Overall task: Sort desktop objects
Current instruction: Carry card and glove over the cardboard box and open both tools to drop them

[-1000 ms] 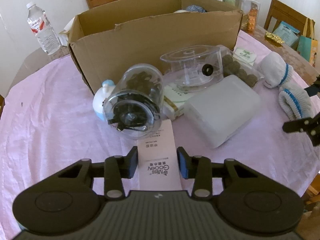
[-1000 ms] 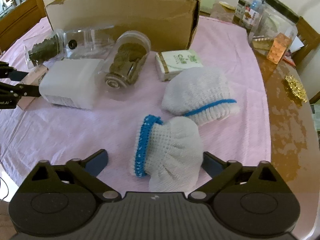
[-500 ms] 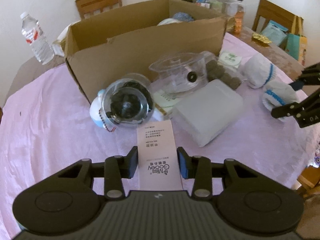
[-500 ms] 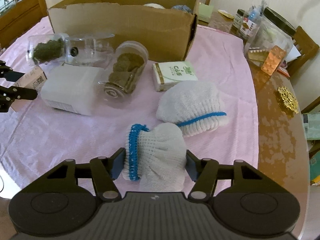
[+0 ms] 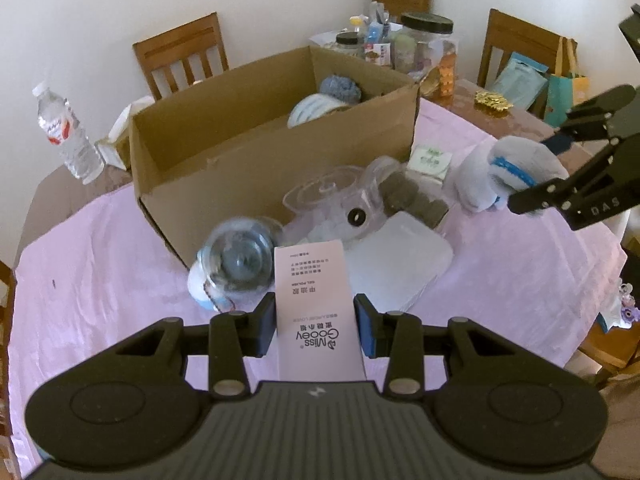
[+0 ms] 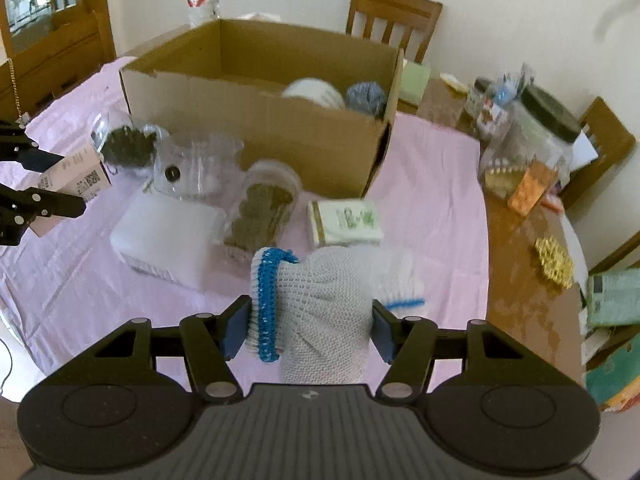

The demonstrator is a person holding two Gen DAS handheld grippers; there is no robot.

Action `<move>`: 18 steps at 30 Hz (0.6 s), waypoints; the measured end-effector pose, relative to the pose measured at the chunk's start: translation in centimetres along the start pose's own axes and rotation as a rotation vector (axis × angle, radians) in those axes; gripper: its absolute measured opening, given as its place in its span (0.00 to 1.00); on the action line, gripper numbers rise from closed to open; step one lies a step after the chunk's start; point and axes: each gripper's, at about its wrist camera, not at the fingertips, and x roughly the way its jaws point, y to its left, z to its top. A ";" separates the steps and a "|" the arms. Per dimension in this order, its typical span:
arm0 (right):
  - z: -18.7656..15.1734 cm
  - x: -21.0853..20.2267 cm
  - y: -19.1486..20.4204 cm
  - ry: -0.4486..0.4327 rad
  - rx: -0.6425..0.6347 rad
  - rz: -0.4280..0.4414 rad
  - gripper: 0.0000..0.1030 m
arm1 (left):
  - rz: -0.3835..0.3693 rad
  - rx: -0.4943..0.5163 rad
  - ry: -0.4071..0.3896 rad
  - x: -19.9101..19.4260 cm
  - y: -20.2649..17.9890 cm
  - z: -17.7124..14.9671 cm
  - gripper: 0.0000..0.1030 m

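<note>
My left gripper (image 5: 316, 328) is shut on a pink "Miss Gooey" carton (image 5: 314, 300) and holds it above the pink tablecloth. My right gripper (image 6: 308, 326) is shut on a white knitted glove with a blue cuff (image 6: 320, 320), lifted off the table. In the left wrist view the right gripper (image 5: 556, 164) hangs at the right with that glove (image 5: 516, 160). The right wrist view shows the left gripper (image 6: 40, 184) and the carton (image 6: 76, 176) at the left edge. An open cardboard box (image 5: 272, 152) (image 6: 256, 120) stands behind, with yarn-like items inside.
A second glove (image 6: 404, 276) lies on the cloth. In front of the box lie clear jars (image 6: 264, 204), a clear lidded container (image 5: 332, 200), a white plastic case (image 5: 396, 264) and a green-and-white packet (image 6: 344, 222). A water bottle (image 5: 66, 136), chairs and large jars (image 6: 536, 140) ring the table.
The right gripper closed on the blue-cuffed glove and lifted it off the table. The left gripper rose with the pink carton still clamped, so the box interior has come into view.
</note>
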 end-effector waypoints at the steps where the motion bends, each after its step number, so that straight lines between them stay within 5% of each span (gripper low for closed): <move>1: 0.2 -0.2 0.0 -0.008 -0.006 0.002 0.64 | -0.002 0.001 -0.002 -0.1 0.0 0.1 0.38; 18: 4.7 -2.1 1.3 -0.101 -0.124 0.037 0.64 | 0.021 0.074 -0.059 -1.3 1.1 3.7 0.39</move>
